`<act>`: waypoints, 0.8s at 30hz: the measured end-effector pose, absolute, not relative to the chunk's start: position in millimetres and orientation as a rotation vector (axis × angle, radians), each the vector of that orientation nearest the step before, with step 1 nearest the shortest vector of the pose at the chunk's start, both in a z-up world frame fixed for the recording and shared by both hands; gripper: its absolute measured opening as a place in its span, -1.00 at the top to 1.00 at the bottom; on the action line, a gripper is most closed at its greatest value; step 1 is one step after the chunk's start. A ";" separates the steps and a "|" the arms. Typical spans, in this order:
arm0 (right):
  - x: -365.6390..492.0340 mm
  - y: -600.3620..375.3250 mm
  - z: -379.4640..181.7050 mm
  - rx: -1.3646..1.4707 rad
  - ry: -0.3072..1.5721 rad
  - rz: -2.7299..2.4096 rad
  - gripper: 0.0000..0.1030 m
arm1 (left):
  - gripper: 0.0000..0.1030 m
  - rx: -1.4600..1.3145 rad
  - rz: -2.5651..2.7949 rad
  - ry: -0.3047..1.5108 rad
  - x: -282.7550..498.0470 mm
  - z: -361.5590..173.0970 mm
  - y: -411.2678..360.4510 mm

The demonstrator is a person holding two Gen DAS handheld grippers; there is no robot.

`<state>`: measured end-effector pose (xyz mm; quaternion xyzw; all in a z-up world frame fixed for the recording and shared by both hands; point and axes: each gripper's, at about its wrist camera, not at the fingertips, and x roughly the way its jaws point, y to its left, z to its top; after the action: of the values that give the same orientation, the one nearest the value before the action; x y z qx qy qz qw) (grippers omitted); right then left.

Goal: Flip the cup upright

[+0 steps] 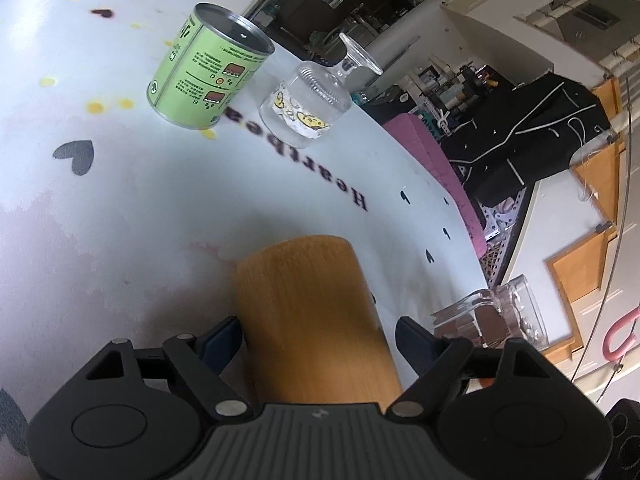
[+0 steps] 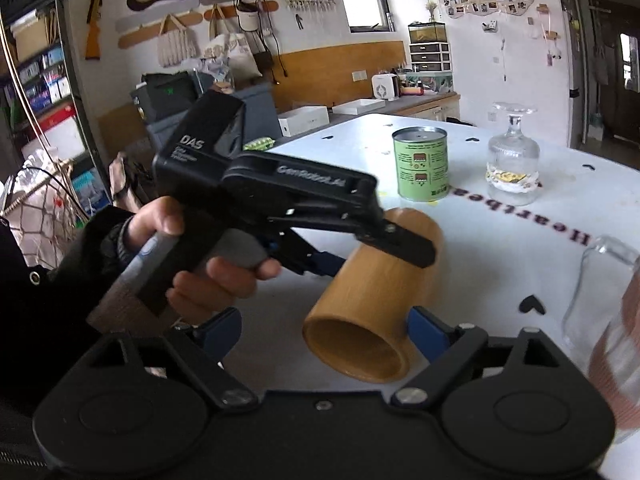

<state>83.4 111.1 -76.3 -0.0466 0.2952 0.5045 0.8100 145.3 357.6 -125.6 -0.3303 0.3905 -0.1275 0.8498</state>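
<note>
A tan wooden cup [image 1: 312, 312] is held off the white table, tilted on its side, its open mouth toward the right wrist camera [image 2: 360, 344]. My left gripper [image 1: 320, 340] is shut on the cup's body; in the right wrist view its upper finger [image 2: 404, 244] lies across the cup. My right gripper [image 2: 324, 332] is open, its blue-padded fingers [image 2: 430, 334] on either side of the cup's mouth, apart from it.
A green tin can [image 1: 208, 68] [image 2: 420, 164] and an upside-down stemmed glass [image 1: 316, 96] [image 2: 512, 160] stand farther back on the table [image 1: 120, 200]. A clear glass container [image 1: 492, 316] [image 2: 600, 300] sits near the right. The table edge runs beside pink foam [image 1: 440, 160].
</note>
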 end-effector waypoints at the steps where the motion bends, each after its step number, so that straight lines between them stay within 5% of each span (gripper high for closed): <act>1: 82.7 111.0 -78.5 -0.088 0.634 1.080 -0.75 | -0.61 -0.692 -0.266 0.824 145.4 -125.4 357.2; 17: 89.8 114.0 -76.0 0.023 0.599 0.921 -0.75 | -0.70 -0.624 -0.205 0.694 135.3 -85.2 393.5; 24: 93.9 164.6 -88.9 -0.034 0.683 0.815 -0.72 | -0.71 -0.406 -0.214 0.808 187.9 -84.9 376.0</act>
<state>93.9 164.6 -88.9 -0.0163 0.3257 0.3885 0.8618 187.9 376.0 -84.9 -0.1959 0.3896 -0.1031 0.8940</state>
